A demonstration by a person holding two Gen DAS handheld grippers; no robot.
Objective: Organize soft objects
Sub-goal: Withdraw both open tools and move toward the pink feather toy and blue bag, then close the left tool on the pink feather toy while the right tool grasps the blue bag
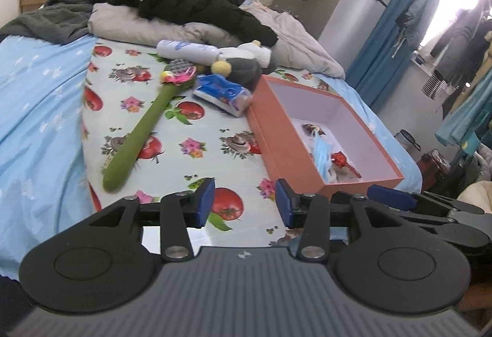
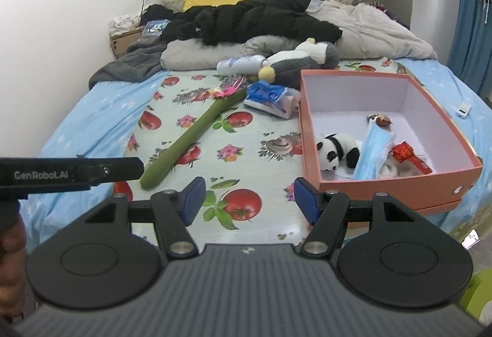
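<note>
both grippers empty, fingers apart, above bed (image 2: 92, 109).

right gripper (image 2: 247, 203) empty, jaws apart | panda plush (image 2: 336, 150), blue mask (image 2: 373, 149) in orange box (image 2: 310, 134)

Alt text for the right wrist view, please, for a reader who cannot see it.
Open right gripper holds nothing above a fruit-print bed, where an orange box holds a toy panda and face mask. A long green plush, tissue pack and grey plush lie outside it.
</note>
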